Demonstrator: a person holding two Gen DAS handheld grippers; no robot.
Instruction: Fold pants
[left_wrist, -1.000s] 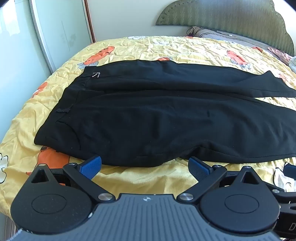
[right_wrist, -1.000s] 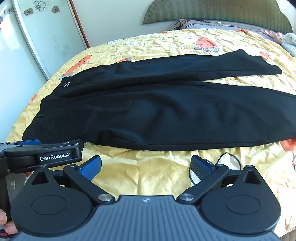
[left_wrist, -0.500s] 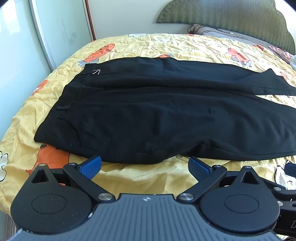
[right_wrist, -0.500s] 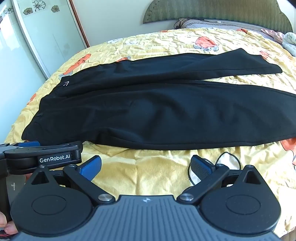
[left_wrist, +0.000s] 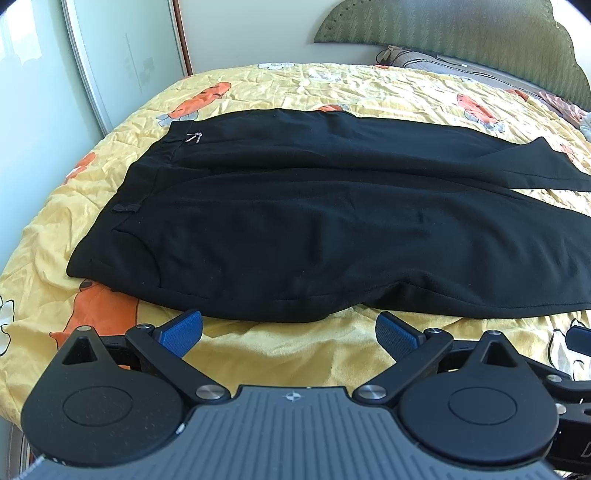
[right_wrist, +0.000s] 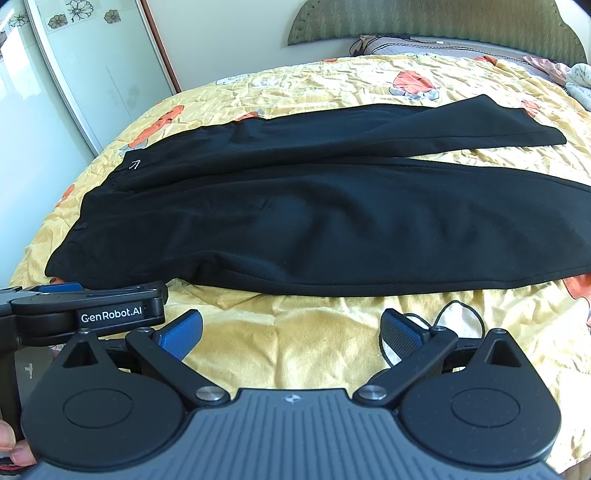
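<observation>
One pair of black pants (left_wrist: 332, 229), soft matte cloth, lies flat across a crumpled yellow bedspread (left_wrist: 295, 88) printed with orange carrots, waistband at 9 o'clock, two legs running toward 3 o'clock (a small metal clasp (left_wrist: 194, 137) glints near the waist). The left gripper (left_wrist: 289, 334) hovers spread wide just short of the near hem, holding nothing. The right gripper (right_wrist: 291, 332) is equally wide and empty, its blue ribbed pads (right_wrist: 179, 334) above bare bedspread.
</observation>
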